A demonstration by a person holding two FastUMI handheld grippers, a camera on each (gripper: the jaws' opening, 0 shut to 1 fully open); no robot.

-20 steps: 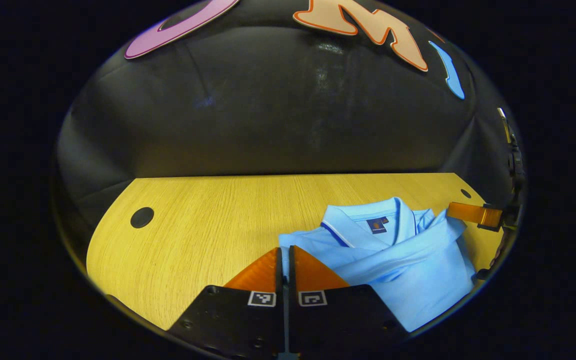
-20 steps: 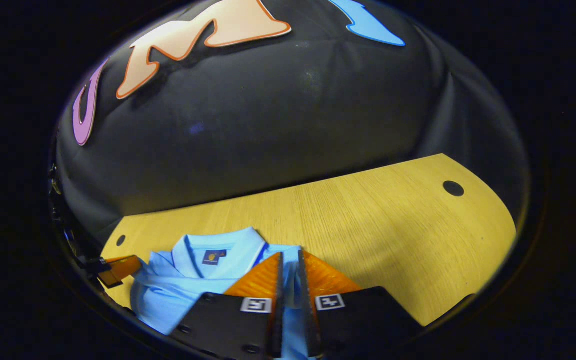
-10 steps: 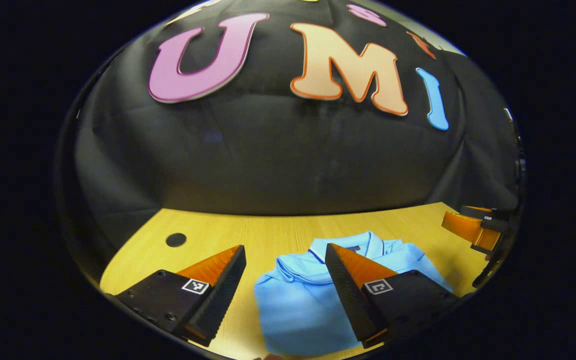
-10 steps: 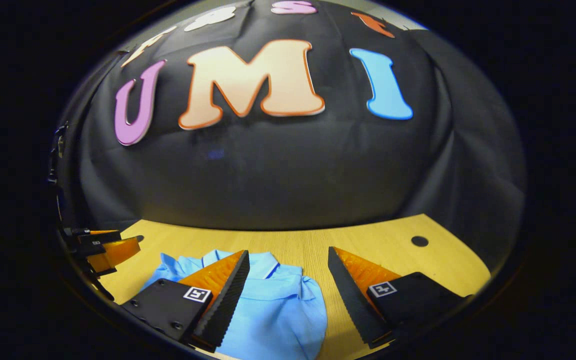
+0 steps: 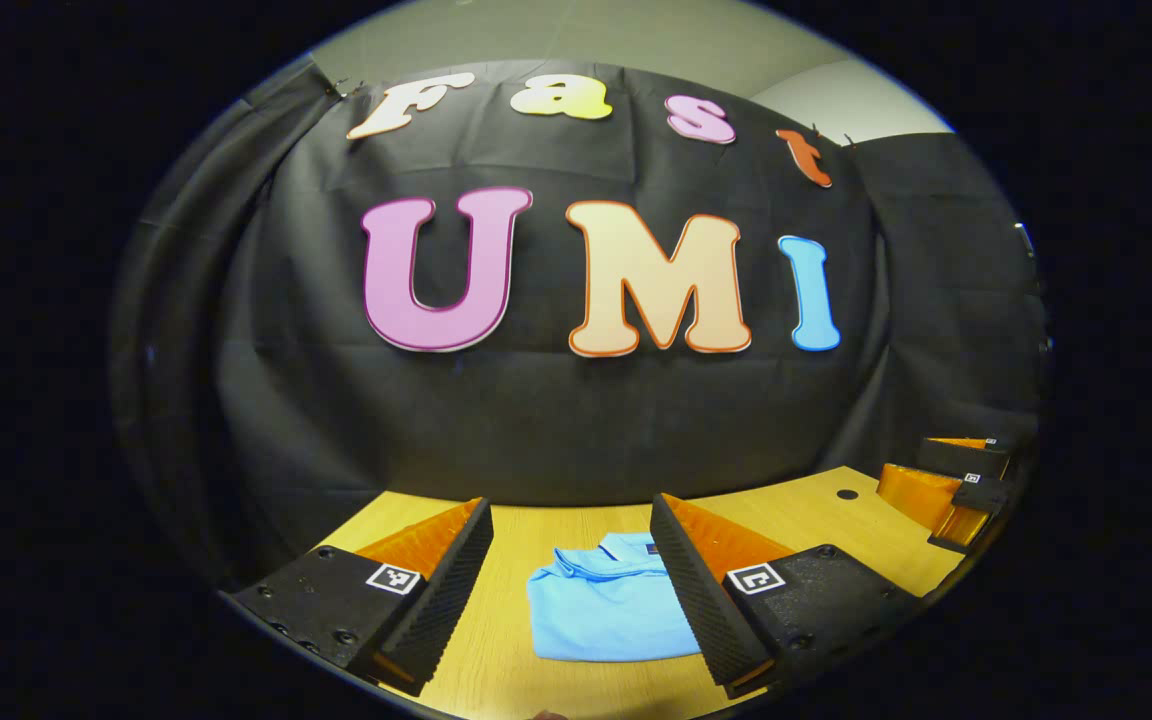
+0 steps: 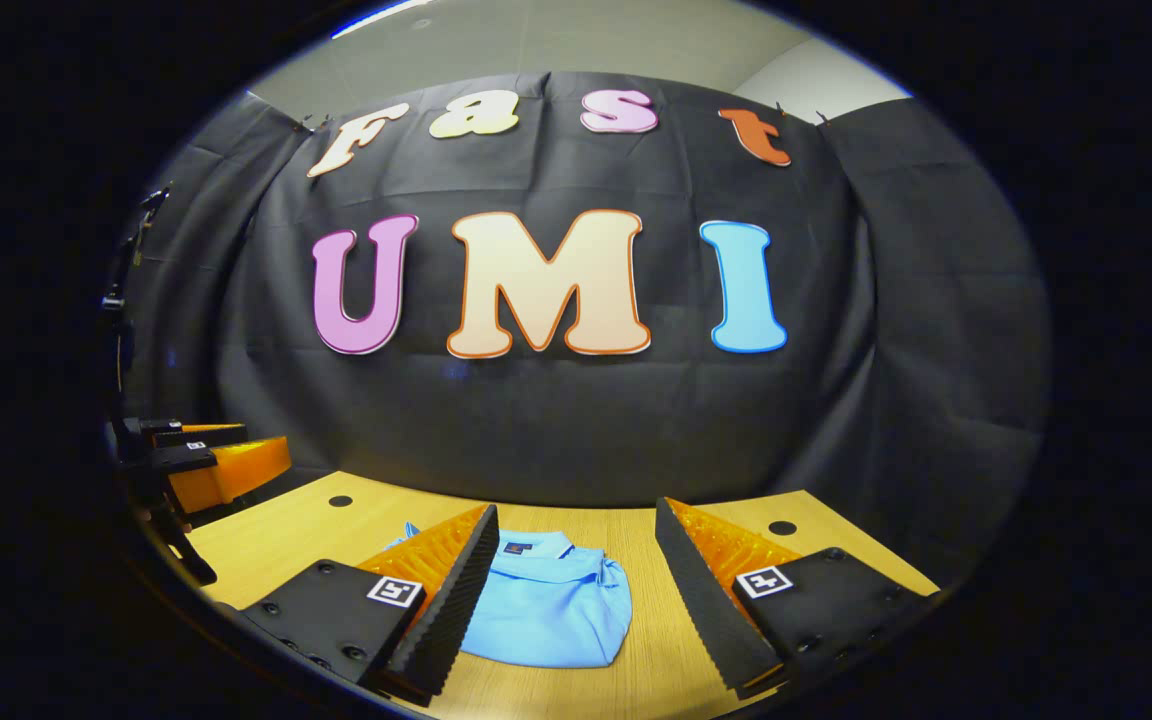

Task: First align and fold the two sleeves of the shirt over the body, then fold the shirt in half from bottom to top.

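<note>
Left gripper view: a folded shirt (image 5: 601, 615) is seen on the counter (image 5: 496, 650); both hand-held grippers (image 5: 571, 590) (image 6: 576, 590) are spread, empty. Soft, light cloth, best pinched at hem corners.

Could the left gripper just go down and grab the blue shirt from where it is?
Probably yes. The left gripper is open, and the folded shirt lies on the table ahead, between its fingers, with nothing else on it or around it. The right gripper hangs off to the side.
</note>
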